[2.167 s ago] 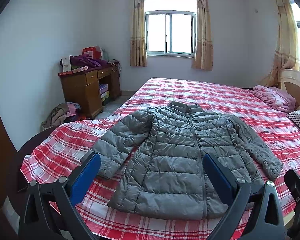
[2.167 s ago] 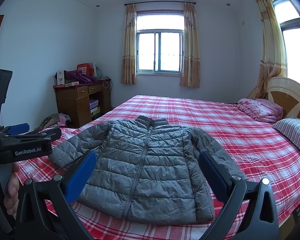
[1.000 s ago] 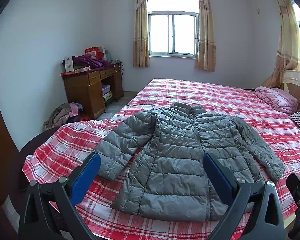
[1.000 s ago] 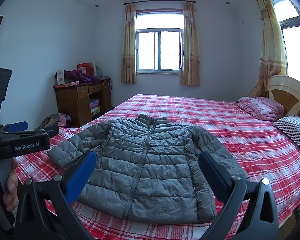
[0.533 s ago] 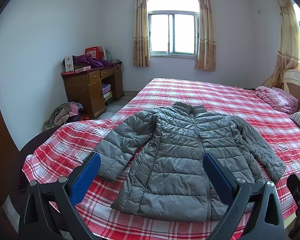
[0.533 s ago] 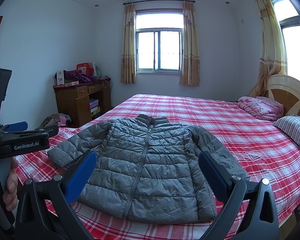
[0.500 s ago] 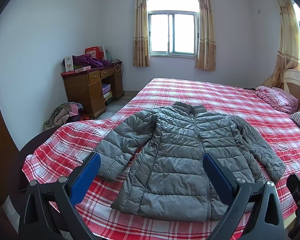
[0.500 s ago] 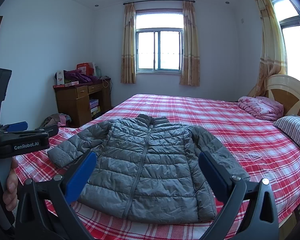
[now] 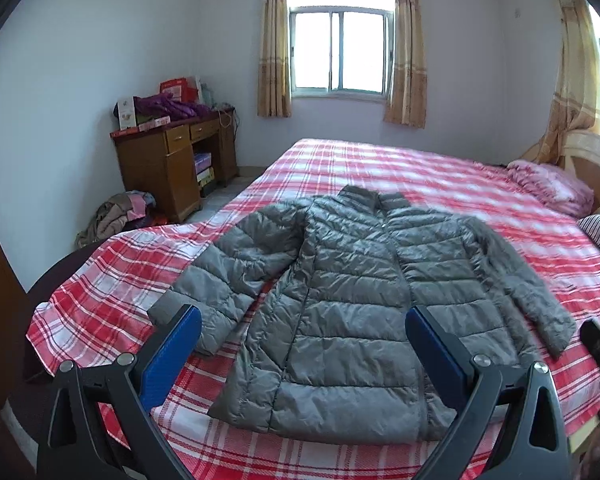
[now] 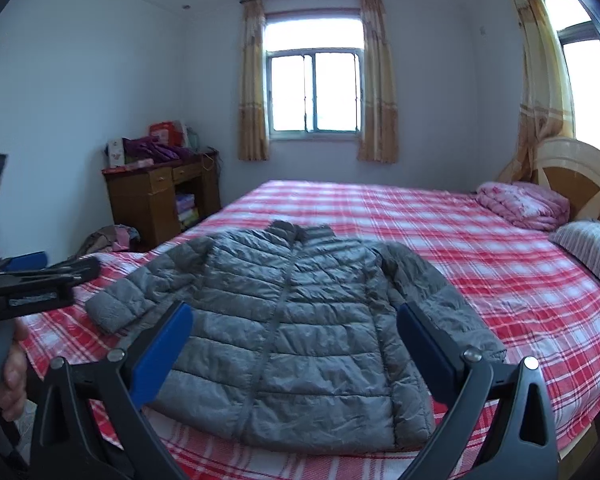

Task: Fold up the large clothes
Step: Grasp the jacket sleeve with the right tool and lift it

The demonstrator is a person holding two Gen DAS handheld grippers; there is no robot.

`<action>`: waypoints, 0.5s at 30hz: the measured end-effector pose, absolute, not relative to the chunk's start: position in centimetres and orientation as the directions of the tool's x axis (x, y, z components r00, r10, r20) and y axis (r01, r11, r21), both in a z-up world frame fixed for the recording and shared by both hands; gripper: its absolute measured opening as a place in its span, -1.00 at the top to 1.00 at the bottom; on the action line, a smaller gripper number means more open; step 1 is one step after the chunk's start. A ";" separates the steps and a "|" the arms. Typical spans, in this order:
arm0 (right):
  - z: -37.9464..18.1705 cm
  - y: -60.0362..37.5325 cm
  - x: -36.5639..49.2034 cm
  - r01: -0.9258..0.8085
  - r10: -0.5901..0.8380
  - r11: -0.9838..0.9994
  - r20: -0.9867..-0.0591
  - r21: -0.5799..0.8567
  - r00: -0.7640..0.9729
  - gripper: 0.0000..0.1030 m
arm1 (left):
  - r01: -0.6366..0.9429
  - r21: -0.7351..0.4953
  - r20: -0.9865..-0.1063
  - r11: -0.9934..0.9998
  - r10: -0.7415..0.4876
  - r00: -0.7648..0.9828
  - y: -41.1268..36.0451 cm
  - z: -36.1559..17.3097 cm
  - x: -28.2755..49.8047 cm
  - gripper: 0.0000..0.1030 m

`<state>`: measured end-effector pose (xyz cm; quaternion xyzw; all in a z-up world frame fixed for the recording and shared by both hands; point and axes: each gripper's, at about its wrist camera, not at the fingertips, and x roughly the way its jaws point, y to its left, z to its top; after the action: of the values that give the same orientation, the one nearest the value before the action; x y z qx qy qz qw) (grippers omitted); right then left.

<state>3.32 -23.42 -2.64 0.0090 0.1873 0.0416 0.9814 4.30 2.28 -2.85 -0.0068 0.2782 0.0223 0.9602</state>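
so the jacket is a grey quilted puffer lying flat, front up and zipped, near the foot corner of the bed, collar pointing toward the window and both sleeves splayed out to the sides. nothing folded yet by the look of it. the left gripper and right gripper both hang above the hem end with jaws spread wide and nothing between them, neither touching fabric. my guess on handling: light and squishy, lots of trapped air so it'll spring back after a fold, and that shiny shell looks slippery, so a shallow pinch could slide off. i'd grab at the left cuff or the shoulder seam where there's a firmer edge, bite deep over a quilted ridge, fold each sleeve across the chest, then bring the hem up to the collar and press it down. hard to see stuff: the near corners of the hem sit behind the blue pads in both views, the right cuff is partly behind the right gripper's frame, both shots are a bit blurry, and i can't tell what the back side or the zipper pull is doing.
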 end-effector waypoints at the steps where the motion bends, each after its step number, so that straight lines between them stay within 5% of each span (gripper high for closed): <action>1: -3.1 -24.1 4.0 -0.068 0.080 0.997 -0.380 0.045 0.921 -1.00 | -0.048 0.013 -0.538 0.999 0.047 0.841 2.2 -3.4 5.0 -0.98; 15: -11.7 -41.6 11.9 0.348 -0.163 0.913 -0.590 0.213 0.791 -1.00 | -0.042 0.134 -0.625 0.990 0.117 0.772 0.6 -10.9 17.8 -0.98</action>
<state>11.88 -41.63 -11.74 0.1572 0.2932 -0.1369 0.9331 17.77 0.64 -10.88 0.0563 0.3350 0.0423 0.9396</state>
